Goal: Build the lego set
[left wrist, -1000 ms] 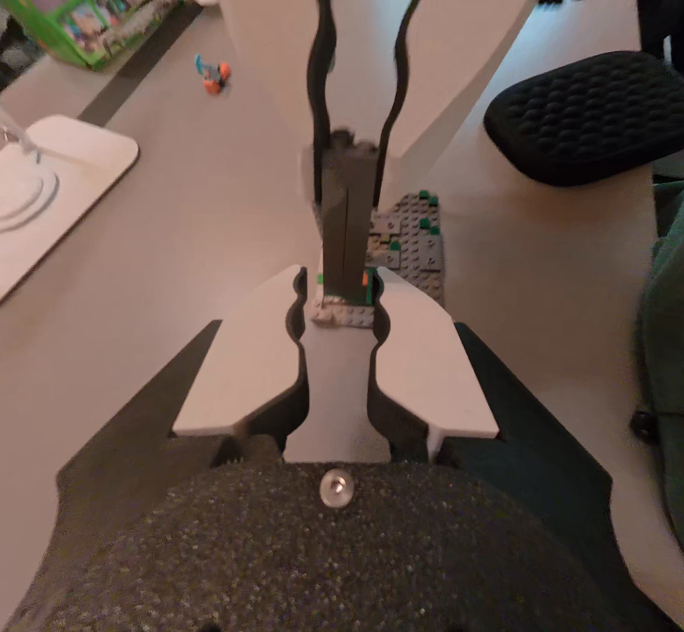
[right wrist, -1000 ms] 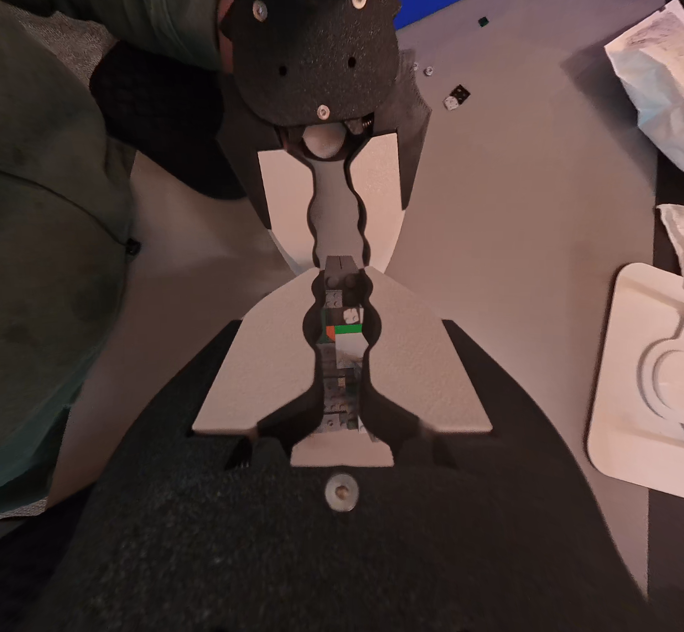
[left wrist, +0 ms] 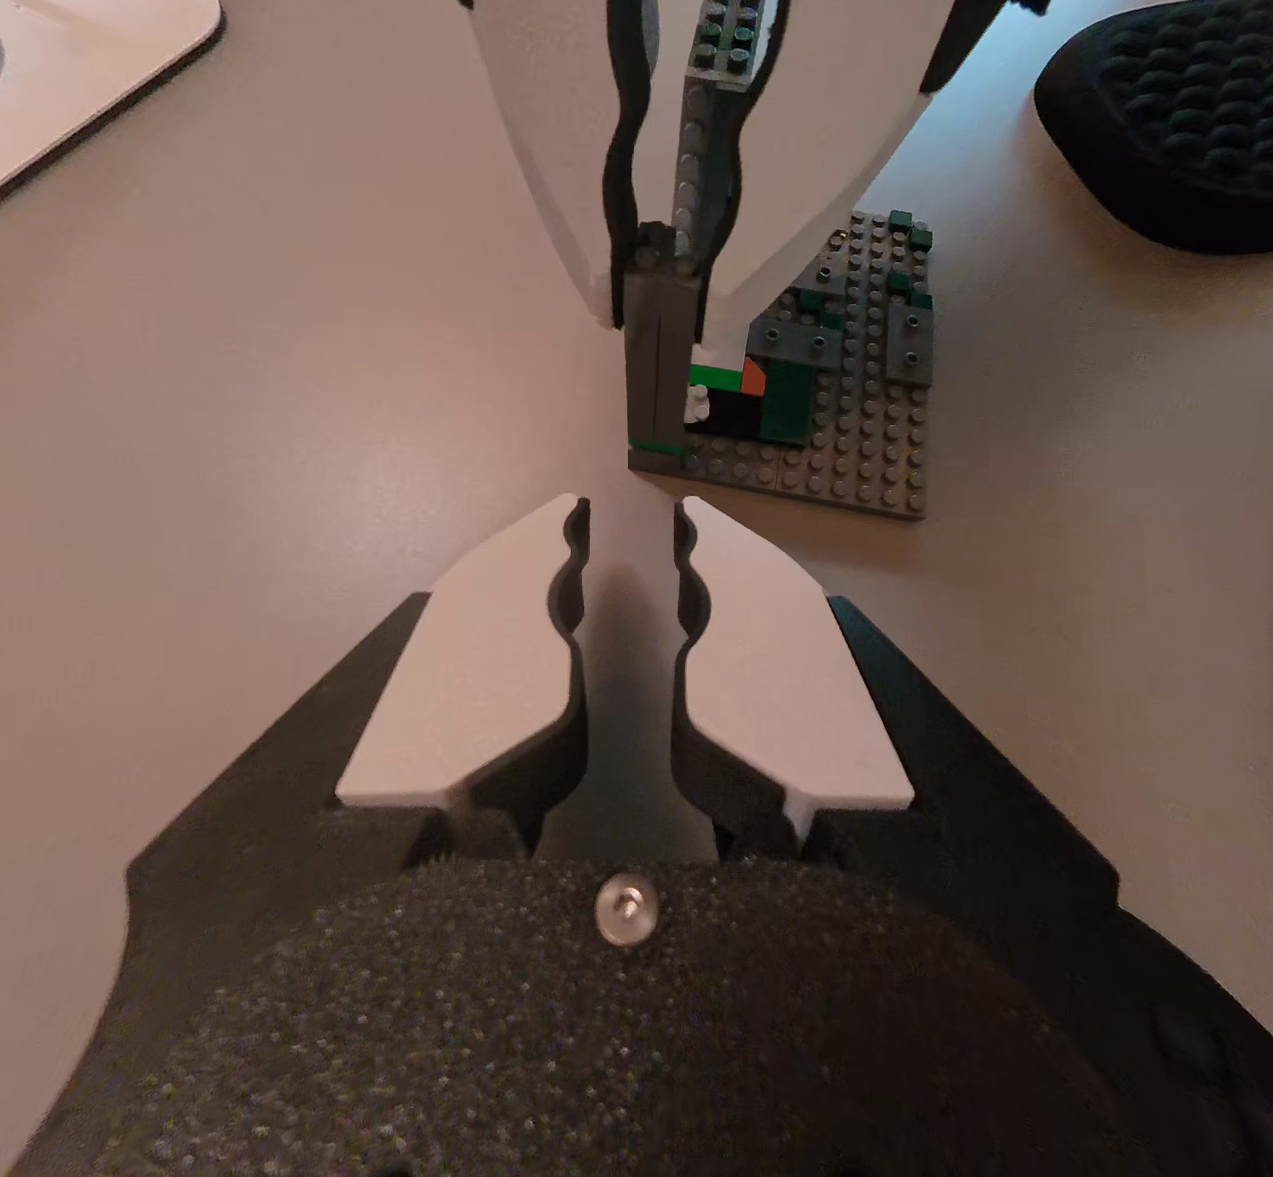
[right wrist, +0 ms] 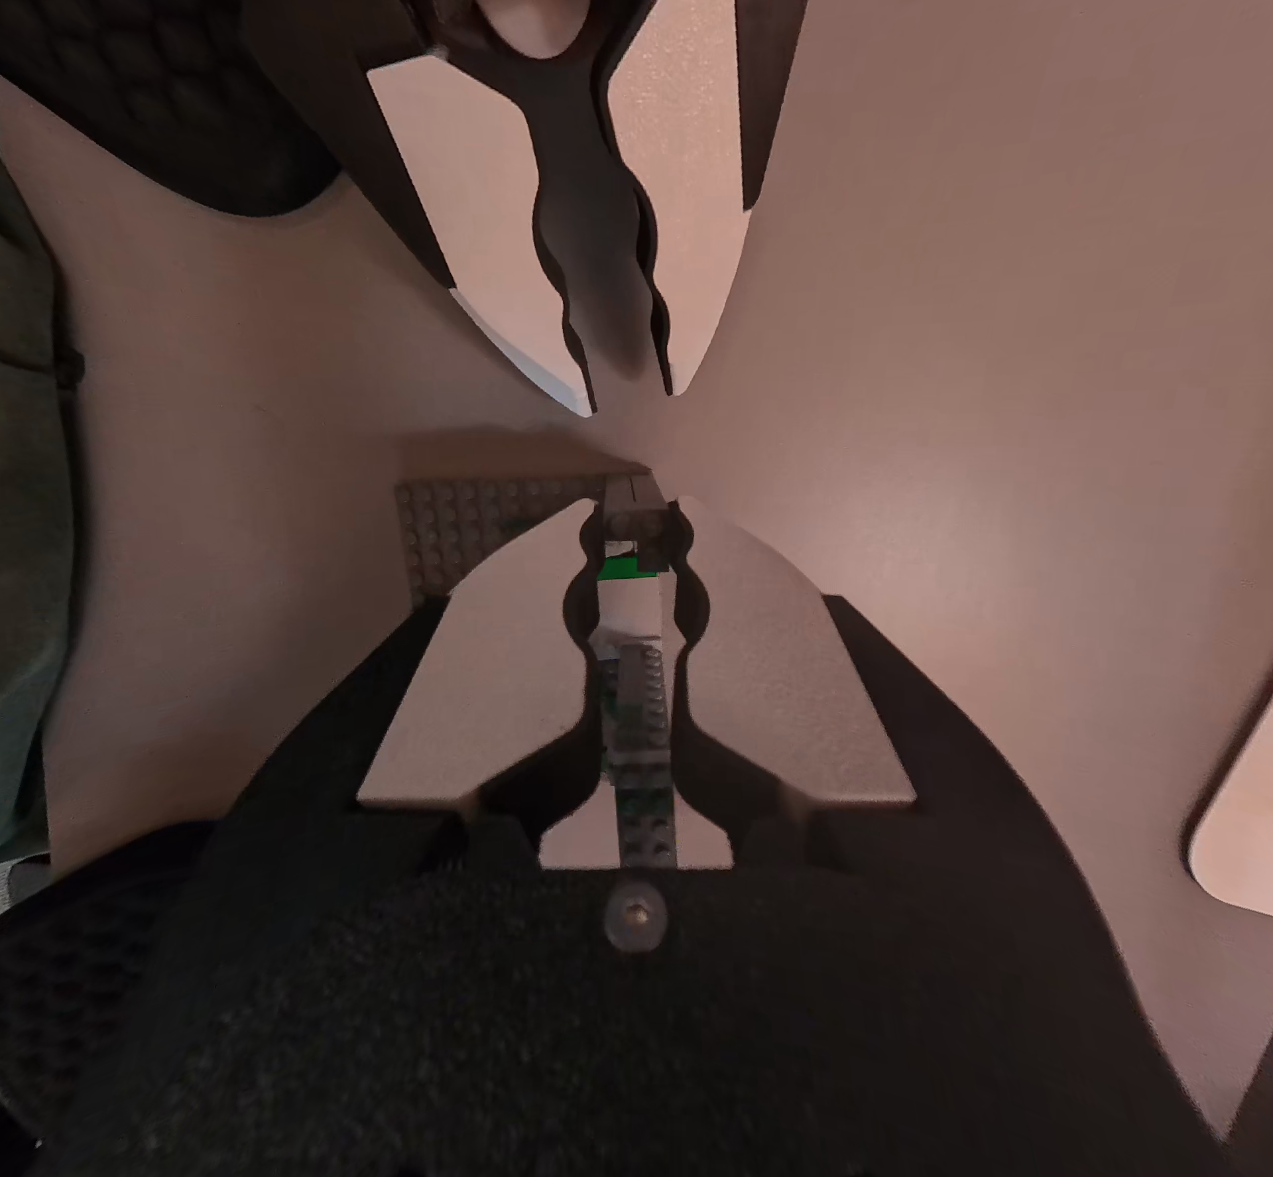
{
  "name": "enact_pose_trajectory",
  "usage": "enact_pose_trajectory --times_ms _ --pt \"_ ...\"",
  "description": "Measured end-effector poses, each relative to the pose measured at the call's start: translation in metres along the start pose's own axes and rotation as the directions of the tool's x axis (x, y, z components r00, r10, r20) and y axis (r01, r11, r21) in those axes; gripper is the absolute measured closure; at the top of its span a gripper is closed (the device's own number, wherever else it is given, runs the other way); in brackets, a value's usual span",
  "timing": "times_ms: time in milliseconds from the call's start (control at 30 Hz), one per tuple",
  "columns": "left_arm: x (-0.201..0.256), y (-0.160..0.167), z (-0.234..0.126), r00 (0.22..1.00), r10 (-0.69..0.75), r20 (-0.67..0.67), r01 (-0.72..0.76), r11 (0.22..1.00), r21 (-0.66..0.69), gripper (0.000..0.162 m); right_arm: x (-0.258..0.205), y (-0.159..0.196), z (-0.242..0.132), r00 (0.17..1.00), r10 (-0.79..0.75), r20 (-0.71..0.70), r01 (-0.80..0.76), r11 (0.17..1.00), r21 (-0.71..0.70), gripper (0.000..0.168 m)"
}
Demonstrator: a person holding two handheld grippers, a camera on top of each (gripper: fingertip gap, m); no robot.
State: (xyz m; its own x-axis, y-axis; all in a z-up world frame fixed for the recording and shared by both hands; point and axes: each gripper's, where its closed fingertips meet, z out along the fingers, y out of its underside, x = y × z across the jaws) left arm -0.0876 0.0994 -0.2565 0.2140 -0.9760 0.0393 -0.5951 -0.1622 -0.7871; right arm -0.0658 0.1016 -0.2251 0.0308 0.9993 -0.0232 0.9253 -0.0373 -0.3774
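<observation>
On the table, left to right
White tray [left wrist: 103, 35]: we see it at ten o'clock.
Left gripper [left wrist: 632, 510]: our fingers stand apart, empty, just short of the build.
Grey tower [left wrist: 660, 372]: at twelve o'clock from our left gripper, long axis upright, at the baseplate's [left wrist: 861, 455] near-left corner.
Right gripper [right wrist: 634, 513]: nearer, clamped on the grey tower's top.

No legible writing anywhere.
</observation>
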Motion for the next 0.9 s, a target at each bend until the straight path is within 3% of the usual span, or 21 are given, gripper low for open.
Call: enact_pose_trajectory --times_ms 33,400,900 --pt "0.0 0.0 0.0 1.0 0.001 -0.001 -0.001 1.0 -0.001 0.139 0.0 0.0 0.0 1.0 0.0 0.0 0.0 1.0 -0.002 0.151" --pt "0.004 0.001 0.002 1.0 0.007 -0.014 -0.007 1.0 -0.006 0.14 0.0 -0.001 0.002 0.999 -0.037 -0.001 0.037 0.999 -0.031 0.151" --pt "0.005 -0.018 0.02 0.997 -0.027 -0.073 0.033 0.996 0.088 0.132 -0.002 0.003 0.008 0.999 -0.033 0.019 0.033 0.999 -0.013 0.15"
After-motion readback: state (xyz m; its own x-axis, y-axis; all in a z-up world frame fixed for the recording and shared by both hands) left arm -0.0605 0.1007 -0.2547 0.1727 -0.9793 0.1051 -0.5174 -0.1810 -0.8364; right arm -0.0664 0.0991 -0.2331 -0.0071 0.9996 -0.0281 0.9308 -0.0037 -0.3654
